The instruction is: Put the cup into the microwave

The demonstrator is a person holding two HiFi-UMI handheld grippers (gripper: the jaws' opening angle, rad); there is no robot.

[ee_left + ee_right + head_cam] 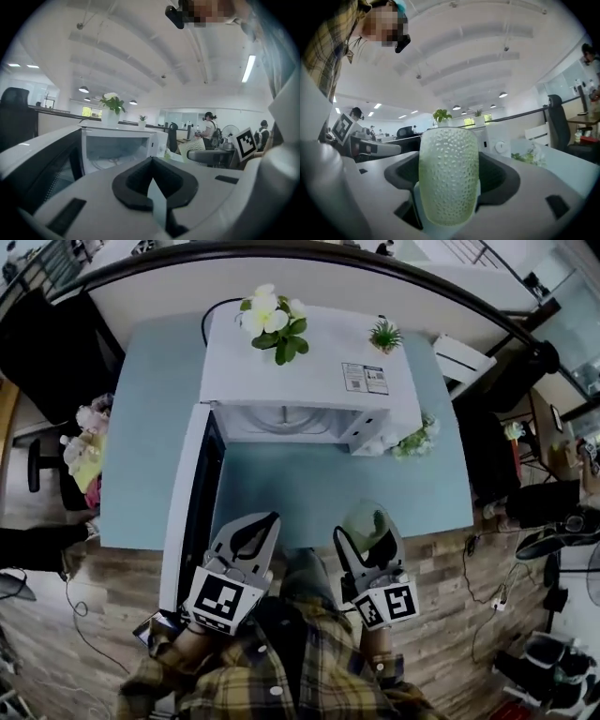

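Note:
A pale green dimpled cup is clamped upright in my right gripper, which is shut on it over the near edge of the blue table. The white microwave stands at the back of the table. Its door hangs open toward the left, and the cavity shows empty. My left gripper hovers beside the door's near end. It is shut with nothing in it. In the right gripper view the microwave is mostly hidden behind the cup.
White flowers and a small green plant stand on top of the microwave. Another plant sits at its right front corner. Office chairs and cables on the wooden floor flank the table. A person stands in the background.

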